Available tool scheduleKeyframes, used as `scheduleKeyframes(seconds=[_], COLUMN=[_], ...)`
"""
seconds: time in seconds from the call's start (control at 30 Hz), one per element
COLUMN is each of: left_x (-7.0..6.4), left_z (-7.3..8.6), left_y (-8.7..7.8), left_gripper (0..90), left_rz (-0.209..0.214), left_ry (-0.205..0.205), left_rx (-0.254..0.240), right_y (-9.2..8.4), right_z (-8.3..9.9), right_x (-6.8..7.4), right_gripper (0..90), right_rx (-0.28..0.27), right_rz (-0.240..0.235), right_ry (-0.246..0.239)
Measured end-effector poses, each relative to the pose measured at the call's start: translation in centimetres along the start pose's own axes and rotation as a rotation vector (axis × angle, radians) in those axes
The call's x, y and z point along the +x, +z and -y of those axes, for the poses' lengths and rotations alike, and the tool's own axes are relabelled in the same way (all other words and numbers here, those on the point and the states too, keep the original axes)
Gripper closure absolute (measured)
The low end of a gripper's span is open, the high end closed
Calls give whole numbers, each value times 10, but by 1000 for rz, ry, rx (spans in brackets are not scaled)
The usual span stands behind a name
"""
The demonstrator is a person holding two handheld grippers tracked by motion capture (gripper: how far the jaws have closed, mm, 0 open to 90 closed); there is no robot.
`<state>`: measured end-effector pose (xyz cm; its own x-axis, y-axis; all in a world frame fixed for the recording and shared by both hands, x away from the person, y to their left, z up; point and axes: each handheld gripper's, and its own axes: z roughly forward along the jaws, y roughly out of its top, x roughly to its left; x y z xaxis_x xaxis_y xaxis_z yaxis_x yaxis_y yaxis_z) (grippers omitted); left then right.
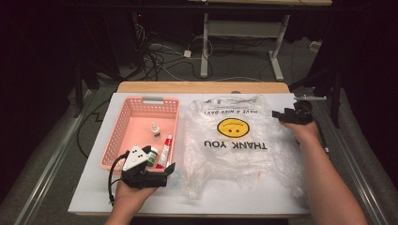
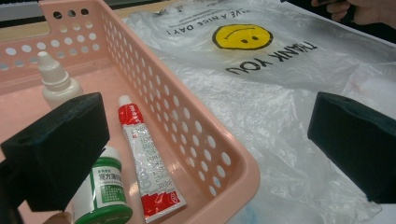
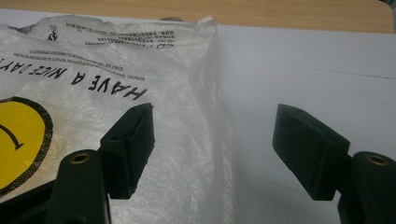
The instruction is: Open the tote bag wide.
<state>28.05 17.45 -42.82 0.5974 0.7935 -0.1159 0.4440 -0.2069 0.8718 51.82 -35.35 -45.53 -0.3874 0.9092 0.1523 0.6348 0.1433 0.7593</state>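
Observation:
A clear plastic bag (image 1: 234, 140) printed with a yellow smiley and "THANK YOU" lies flat on the white sheet. My right gripper (image 1: 278, 114) is at its far right edge, open. In the right gripper view (image 3: 215, 144) one jaw is over the bag (image 3: 140, 79) and the other over bare sheet. A pink perforated basket (image 1: 117, 126) to the left holds a white dropper bottle (image 1: 154, 130), a red-and-white tube (image 1: 165, 151) and a green-labelled bottle (image 1: 151, 157). My left gripper (image 1: 162, 161) stands open at the basket's near right corner (image 2: 205, 149), astride its wall (image 2: 187, 116), nothing held.
The white sheet (image 1: 263, 197) covers the table, with a wooden strip (image 1: 202, 86) showing at the far edge. Beyond it are desk legs and cables on the floor. Bare sheet lies in front of the bag and basket.

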Motion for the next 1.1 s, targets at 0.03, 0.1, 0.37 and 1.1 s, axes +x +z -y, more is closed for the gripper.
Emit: scheduleKeyframes(seconds=[0.03, 0.1, 0.37, 1.1], left_x=[0, 0, -2, -4], left_z=[0, 0, 0, -2], left_y=[0, -1, -2, -2], left_gripper=[0, 0, 0, 0], left_rz=[-1, -3, -39, 25], left_ry=[0, -8, 20, 6], left_rx=[0, 0, 33, 68], right_y=[2, 8, 23, 24], right_z=[0, 1, 8, 11], right_x=[0, 0, 3, 20], right_gripper=[313, 319, 327, 874], right_rx=[6, 28, 86, 120], right_rz=[0, -2, -13, -16], right_ry=[-4, -5, 2, -139])
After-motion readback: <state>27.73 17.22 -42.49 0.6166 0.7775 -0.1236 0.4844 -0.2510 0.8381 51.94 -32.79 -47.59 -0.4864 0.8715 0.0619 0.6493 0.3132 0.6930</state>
